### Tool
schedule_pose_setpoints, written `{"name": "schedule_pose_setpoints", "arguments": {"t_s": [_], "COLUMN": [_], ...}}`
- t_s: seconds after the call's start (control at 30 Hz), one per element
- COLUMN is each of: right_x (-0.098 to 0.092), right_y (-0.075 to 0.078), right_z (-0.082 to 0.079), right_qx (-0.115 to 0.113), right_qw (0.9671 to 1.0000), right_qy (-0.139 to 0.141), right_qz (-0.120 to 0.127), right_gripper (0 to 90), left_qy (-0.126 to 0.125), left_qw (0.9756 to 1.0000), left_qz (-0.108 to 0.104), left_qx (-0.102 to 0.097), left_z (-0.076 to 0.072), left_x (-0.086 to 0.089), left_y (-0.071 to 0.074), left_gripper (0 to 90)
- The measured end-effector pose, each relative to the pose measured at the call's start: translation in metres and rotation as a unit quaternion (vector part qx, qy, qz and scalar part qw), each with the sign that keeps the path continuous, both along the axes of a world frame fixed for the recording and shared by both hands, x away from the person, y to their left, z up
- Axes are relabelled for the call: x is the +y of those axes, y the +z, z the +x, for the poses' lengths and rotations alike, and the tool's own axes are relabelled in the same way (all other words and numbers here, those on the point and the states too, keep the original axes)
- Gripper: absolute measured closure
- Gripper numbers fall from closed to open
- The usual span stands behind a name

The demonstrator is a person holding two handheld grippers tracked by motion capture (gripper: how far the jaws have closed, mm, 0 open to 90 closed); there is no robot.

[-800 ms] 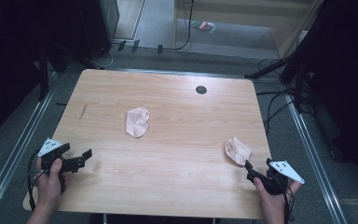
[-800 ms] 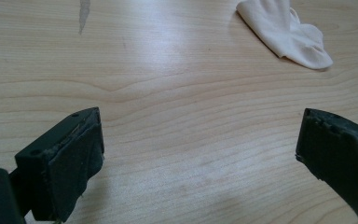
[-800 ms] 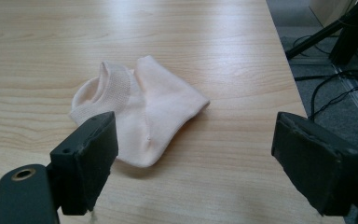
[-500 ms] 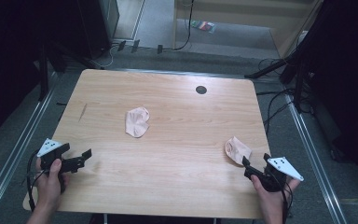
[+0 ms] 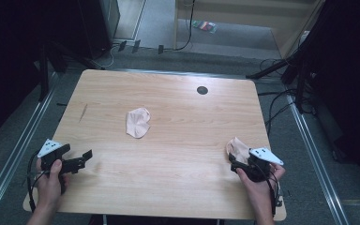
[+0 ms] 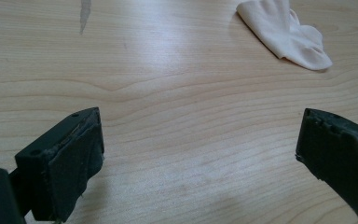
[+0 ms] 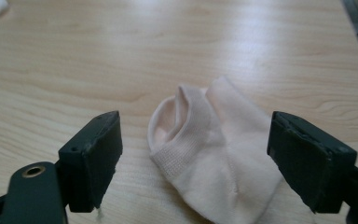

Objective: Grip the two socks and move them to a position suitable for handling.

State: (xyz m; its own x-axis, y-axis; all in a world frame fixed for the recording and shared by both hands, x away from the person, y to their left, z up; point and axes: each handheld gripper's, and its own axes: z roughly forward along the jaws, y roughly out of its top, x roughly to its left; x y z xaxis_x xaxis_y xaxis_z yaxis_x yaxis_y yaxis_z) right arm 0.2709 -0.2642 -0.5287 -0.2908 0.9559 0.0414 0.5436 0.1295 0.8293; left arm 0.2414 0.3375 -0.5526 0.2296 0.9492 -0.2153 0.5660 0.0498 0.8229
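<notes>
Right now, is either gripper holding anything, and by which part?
Nothing is held. The right gripper stands open around the near sock, jaws clear of it; the left gripper is open over bare table.

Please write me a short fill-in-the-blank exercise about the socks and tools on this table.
1. The number of socks on the table is ____.
2. The right tool has its open jaws on either side of a ____.
3. The left tool has ____ between its jaws.
4. The other sock lies near the table's ____.

Missing words: two; sock; nothing; middle
</notes>
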Motion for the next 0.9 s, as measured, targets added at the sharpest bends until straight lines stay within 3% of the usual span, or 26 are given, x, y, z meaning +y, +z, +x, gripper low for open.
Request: {"name": "schedule_pose_setpoints", "arguments": {"t_s": [0.13,0.23,0.4,0.5,0.57,0.73,0.8,0.9], "right_x": [0.003,0.002,0.004,0.007,0.006,0.000,-0.002,-0.004], "right_y": [-0.011,-0.014,-0.016,-0.018,-0.018,-0.017,-0.014,-0.006], "right_z": [0.009,0.013,0.017,0.016,0.017,0.016,0.014,0.010], "right_qx": [0.028,0.036,0.030,0.032,0.034,0.024,0.015,0.002], "right_qw": [0.9993,0.9988,0.9986,0.9979,0.9979,0.9981,0.9980,0.9984], "right_qy": [0.007,-0.007,0.000,0.002,-0.003,-0.023,-0.033,-0.045], "right_qz": [-0.026,-0.033,-0.044,-0.057,-0.056,-0.051,-0.052,-0.034], "right_gripper": [20.9,25.2,37.2,53.3,56.9,80.3,82.8,83.5], "left_qy": [0.001,0.001,0.002,0.001,0.001,0.000,0.000,0.001], "left_qw": [1.0000,1.0000,1.0000,1.0000,1.0000,1.0000,1.0000,1.0000], "left_qz": [0.000,0.000,0.001,0.001,0.001,0.000,0.001,0.001], "left_qx": [0.000,0.001,-0.001,0.000,0.000,0.000,0.000,0.000], "left_z": [0.000,0.000,0.000,0.000,0.000,0.000,0.000,0.000], "left_x": [0.000,0.000,0.000,0.000,0.000,0.000,-0.001,0.000], "left_y": [0.000,0.000,0.000,0.000,0.000,0.000,0.000,0.000], "left_gripper": [0.8,0.8,0.8,0.8,0.8,0.8,0.8,0.8]}}
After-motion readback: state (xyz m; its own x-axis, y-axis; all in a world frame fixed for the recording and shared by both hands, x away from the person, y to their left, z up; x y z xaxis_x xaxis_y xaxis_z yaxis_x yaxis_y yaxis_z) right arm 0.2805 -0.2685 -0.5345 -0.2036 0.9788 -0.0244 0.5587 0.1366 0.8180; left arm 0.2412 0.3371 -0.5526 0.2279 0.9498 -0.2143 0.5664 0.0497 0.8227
